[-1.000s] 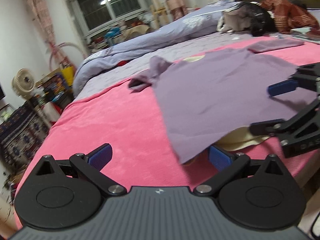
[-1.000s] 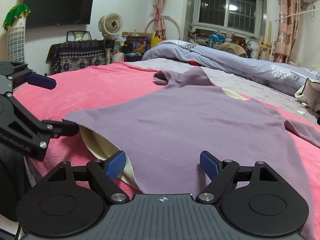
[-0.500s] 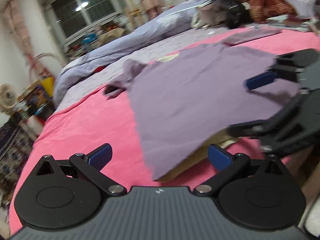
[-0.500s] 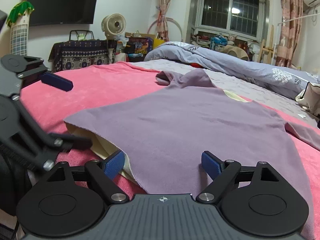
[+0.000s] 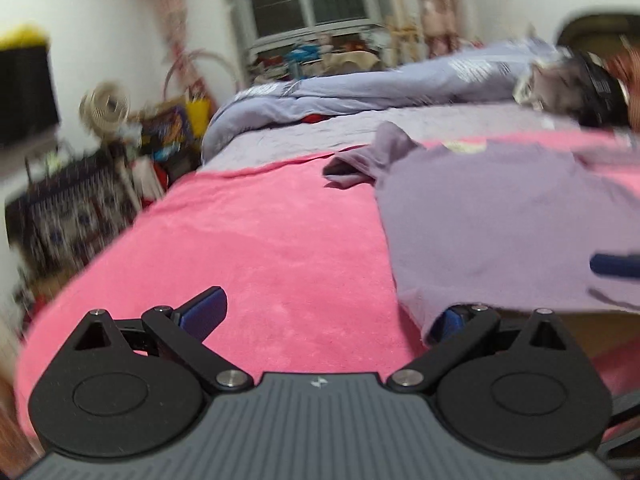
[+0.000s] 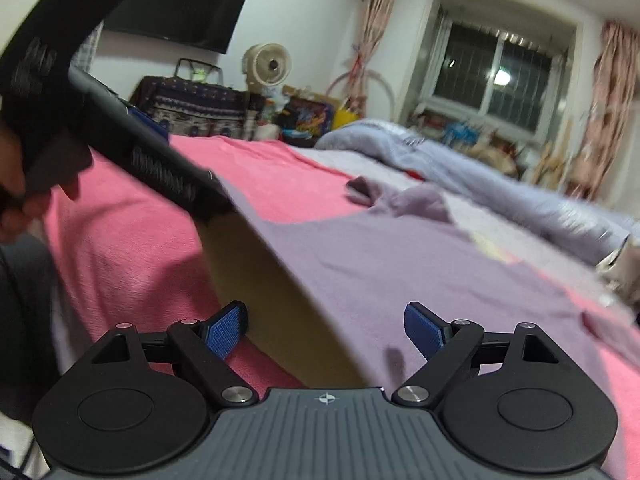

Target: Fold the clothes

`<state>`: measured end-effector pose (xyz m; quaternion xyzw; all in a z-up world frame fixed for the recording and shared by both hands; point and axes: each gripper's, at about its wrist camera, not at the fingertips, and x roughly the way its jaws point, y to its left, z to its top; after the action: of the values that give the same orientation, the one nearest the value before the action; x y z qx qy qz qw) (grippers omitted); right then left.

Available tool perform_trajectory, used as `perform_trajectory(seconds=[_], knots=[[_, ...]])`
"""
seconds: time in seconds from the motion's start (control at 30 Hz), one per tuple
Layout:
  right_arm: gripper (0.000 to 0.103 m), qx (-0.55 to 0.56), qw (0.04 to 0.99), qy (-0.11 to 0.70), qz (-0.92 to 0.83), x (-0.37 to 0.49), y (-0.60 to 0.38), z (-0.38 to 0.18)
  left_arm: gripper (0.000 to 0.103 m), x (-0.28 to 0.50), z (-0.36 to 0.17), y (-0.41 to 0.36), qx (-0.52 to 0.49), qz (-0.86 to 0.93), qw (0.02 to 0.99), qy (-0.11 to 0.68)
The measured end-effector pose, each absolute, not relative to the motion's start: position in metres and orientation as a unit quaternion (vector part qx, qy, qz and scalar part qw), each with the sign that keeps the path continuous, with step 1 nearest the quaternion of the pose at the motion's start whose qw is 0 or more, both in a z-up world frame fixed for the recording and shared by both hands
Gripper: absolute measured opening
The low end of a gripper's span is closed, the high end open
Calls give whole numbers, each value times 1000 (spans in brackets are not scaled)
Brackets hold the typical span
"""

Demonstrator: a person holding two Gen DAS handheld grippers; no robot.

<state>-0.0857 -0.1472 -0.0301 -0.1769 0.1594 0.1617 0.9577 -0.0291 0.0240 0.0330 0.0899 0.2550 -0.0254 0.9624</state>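
Purple shirt [image 6: 420,280] lay flat on pink blanket [image 5: 260,240], long axis toward 1 o'clock. Left gripper [image 5: 324,312] spread, hem corner draped over its right finger; right gripper [image 6: 326,330] spread w/ hem between.

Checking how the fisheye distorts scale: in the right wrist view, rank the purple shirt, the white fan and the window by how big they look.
1. purple shirt, by far the largest, though it lies nearest the camera.
2. window.
3. white fan, smallest.

Black linkage arms, blue ribbed fingers [image 6: 224,330] — silver screws, grey grooved body
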Motion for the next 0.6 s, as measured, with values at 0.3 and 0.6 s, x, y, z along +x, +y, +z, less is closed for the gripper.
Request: perform_trajectory(seconds=[0.3, 0.6], knots=[[93, -216, 964, 147, 46, -82, -180, -40, 102, -29, 24, 25, 101, -17, 958, 267], [93, -238, 925, 214, -205, -80, -299, -41, 102, -29, 14, 20, 120, -11, 954, 274]])
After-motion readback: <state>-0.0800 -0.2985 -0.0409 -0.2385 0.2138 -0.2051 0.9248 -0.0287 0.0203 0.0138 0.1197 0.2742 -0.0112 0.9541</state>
